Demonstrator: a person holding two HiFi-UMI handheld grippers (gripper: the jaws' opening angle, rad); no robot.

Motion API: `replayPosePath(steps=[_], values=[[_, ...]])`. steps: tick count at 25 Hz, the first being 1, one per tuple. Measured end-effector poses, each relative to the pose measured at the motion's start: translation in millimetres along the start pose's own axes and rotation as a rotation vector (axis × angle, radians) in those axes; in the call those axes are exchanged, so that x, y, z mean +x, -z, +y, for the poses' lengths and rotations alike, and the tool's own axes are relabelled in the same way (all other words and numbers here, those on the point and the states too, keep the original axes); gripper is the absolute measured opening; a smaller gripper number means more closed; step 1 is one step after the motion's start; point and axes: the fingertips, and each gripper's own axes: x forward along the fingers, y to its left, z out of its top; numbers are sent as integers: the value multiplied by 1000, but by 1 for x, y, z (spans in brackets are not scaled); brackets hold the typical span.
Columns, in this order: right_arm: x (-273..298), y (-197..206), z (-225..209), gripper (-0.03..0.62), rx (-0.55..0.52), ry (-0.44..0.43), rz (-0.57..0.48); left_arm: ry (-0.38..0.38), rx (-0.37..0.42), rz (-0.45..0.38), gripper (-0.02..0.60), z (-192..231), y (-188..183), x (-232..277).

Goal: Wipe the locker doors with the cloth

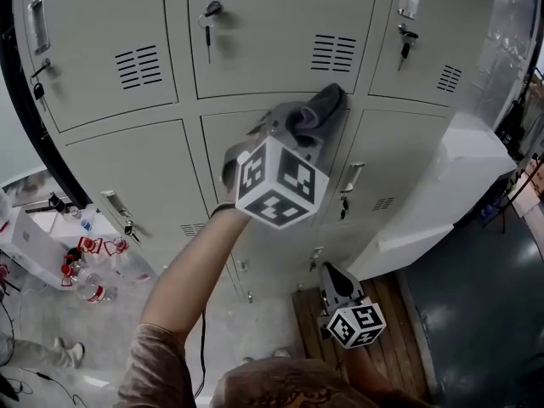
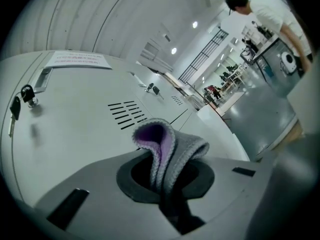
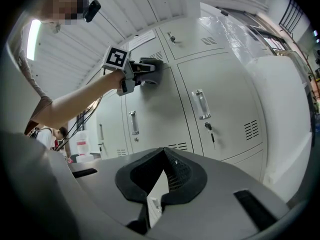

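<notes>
Left hand-held gripper (image 2: 167,184): clenched on cloth (image 2: 167,144). Own view alone shows cloth's purple inner face, grey fold standing up between jaws. Just beyond: vented locker door (image 2: 75,134), keys (image 2: 20,101) hanging in lock at left.

Head view: cloth pressed at seam between upper and middle door rows.

Right gripper view, from below: cloth flat against door face.

Right hand-held gripper (image 3: 164,151): jaws closed tip to tip, nothing between. Head view places it low, near, well apart from cloth.
</notes>
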Motion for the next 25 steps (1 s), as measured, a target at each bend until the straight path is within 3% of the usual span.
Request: replayPosePath(steps=[9,16,25], values=[[-5,6,-13,-3,18,23,9,47,44,30,40,-26,11,18],[-9,10,-25,-3,26,46,15,93,50,64,40,-59,41,24],[-10,10,-34,-3,24,63,19,162,-12,132,40,-106,92,27]])
